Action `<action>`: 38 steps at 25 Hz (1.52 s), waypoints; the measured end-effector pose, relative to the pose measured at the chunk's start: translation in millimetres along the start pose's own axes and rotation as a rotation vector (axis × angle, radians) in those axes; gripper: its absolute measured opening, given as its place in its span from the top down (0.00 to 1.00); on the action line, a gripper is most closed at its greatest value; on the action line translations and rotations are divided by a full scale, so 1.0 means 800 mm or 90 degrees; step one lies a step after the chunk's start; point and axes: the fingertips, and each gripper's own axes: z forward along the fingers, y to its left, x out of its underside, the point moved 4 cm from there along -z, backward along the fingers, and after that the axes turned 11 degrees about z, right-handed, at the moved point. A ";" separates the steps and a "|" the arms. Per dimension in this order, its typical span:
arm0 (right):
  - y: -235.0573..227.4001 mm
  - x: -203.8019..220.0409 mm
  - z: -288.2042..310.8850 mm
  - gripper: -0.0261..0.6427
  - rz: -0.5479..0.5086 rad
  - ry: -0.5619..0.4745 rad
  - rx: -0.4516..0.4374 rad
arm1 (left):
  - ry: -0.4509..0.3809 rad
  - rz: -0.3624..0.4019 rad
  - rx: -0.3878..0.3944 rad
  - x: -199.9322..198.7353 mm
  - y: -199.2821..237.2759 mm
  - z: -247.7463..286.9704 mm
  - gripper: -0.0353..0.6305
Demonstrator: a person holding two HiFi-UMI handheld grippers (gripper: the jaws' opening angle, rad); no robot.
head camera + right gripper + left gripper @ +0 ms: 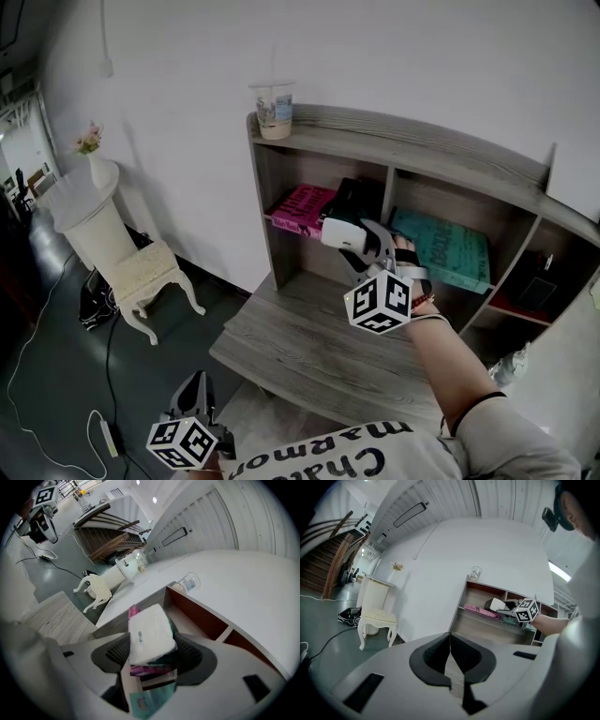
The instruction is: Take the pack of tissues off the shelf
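The pack of tissues [337, 232] is a white soft block at the middle shelf compartment of the wooden shelf unit [422, 141], just above a pink book [300, 208]. My right gripper [352, 234] reaches level into that compartment, its marker cube [378, 302] toward me. In the right gripper view the pack of tissues [150, 632] fills the gap, and both pads of the right gripper [152, 652] press on its sides. My left gripper [195, 392] hangs low at the bottom left, far from the shelf. In its own view the left gripper [450, 653] shows its jaws together with nothing between them.
A plastic cup [274, 110] stands on the shelf top. A teal book [445, 246] lies in the compartment to the right. The desk surface [309, 342] juts out below. A white stool [150, 277] and a white pedestal [89, 211] stand left, with a cable [56, 412] on the floor.
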 end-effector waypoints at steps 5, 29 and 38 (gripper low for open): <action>-0.004 0.000 0.002 0.52 0.011 0.013 -0.016 | 0.006 -0.004 0.008 0.004 -0.007 -0.001 0.92; -0.034 -0.027 -0.053 0.53 0.265 -0.069 -0.063 | -0.001 -0.014 -0.002 0.001 -0.007 -0.017 0.92; -0.042 -0.035 -0.073 0.53 0.366 -0.119 -0.078 | -0.003 -0.017 -0.012 0.000 0.002 -0.017 0.92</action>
